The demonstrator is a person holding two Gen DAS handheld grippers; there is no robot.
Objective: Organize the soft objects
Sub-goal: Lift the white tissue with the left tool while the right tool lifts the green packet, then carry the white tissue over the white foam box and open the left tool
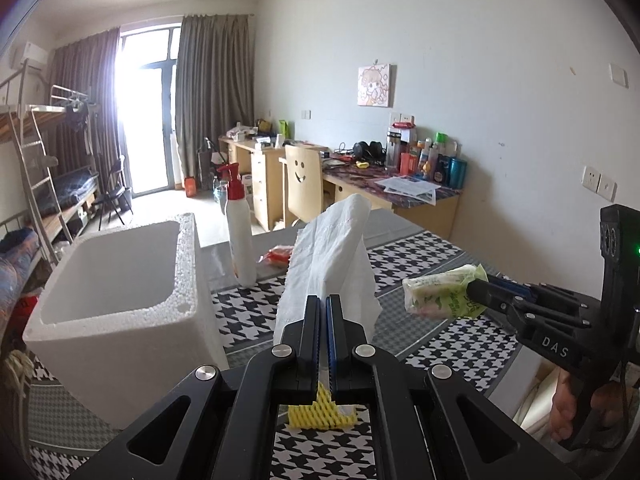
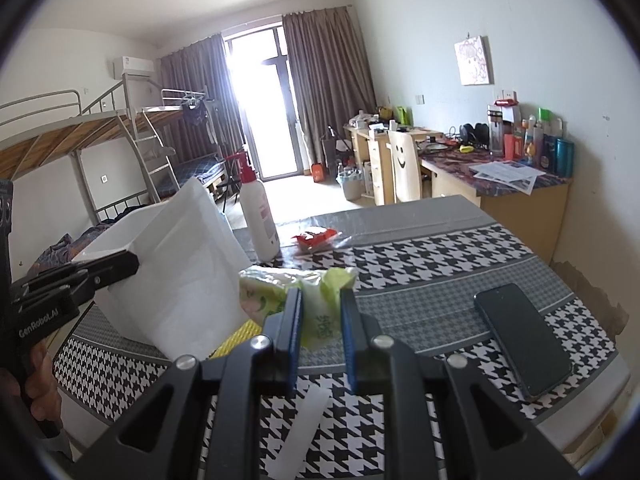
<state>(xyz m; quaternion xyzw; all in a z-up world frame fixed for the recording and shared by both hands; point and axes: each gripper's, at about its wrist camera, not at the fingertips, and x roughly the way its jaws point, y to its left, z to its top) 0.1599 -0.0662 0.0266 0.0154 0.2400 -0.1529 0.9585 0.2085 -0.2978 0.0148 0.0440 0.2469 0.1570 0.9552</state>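
In left gripper [image 1: 323, 312], white tissue [image 1: 332, 256].

The left claw [image 1: 323, 312] was clamped nearly shut on a white tissue [image 1: 332, 264], held upright above the bench [image 1: 440, 344]; the right claw [image 2: 320, 320], level beside it, gripped a green tissue pack [image 2: 280, 296].

We read "DAS" on the right gripper [image 1: 476, 294] – and "GenRobot.AI" on the left gripper [image 2: 124, 266].
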